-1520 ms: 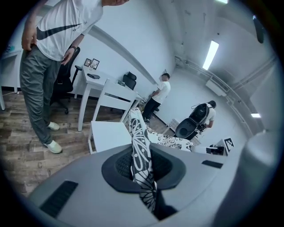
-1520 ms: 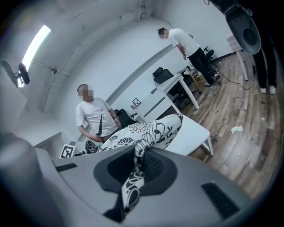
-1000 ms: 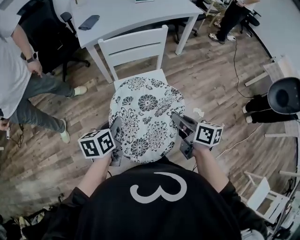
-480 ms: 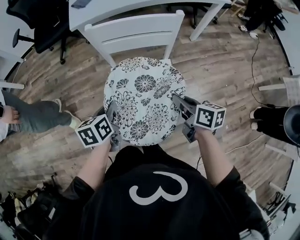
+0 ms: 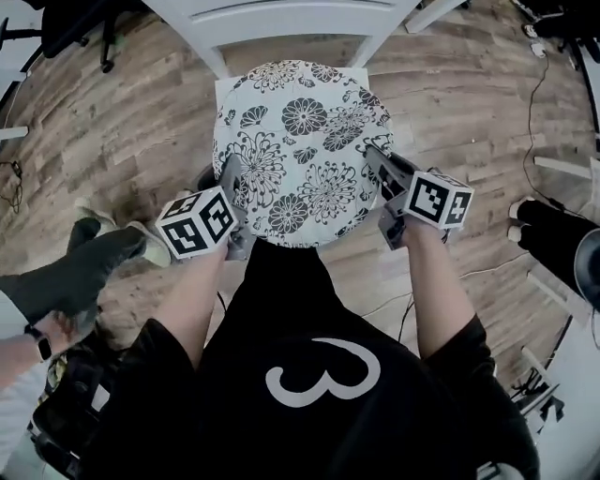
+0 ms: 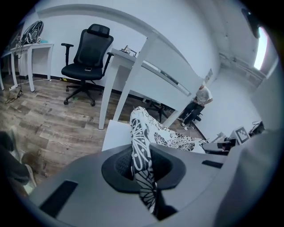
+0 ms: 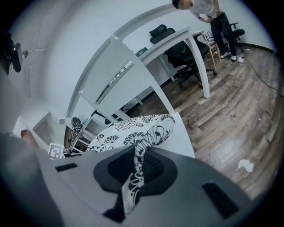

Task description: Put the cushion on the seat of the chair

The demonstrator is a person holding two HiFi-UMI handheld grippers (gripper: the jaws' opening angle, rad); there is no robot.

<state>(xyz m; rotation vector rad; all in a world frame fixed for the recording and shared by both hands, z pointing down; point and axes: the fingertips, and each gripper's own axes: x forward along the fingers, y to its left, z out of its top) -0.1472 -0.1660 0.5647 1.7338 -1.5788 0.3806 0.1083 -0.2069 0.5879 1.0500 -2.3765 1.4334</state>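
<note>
A round white cushion (image 5: 298,150) with black flowers lies over the seat of the white chair (image 5: 225,90), whose seat corners show beyond it. My left gripper (image 5: 231,178) is shut on the cushion's left edge, and the pinched fabric (image 6: 141,155) runs between its jaws. On the opposite rim my right gripper (image 5: 381,167) is shut too, with a fold of cushion (image 7: 137,168) clamped in it. The chair's backrest (image 5: 281,11) stands at the far side. In the right gripper view the seat (image 7: 184,137) shows white just under the cushion.
A white table (image 6: 146,66) stands behind the chair, with a black office chair (image 6: 86,57) beyond. A person's leg and dark shoe (image 5: 70,277) are at the left on the wood floor. Another person (image 7: 208,11) stands far off. Cables (image 5: 534,94) trail at right.
The cushion, held at both sides, has come down and forward over the chair seat. The head camera has tilted, so the chair sits higher in view. The bystander at left has shifted.
</note>
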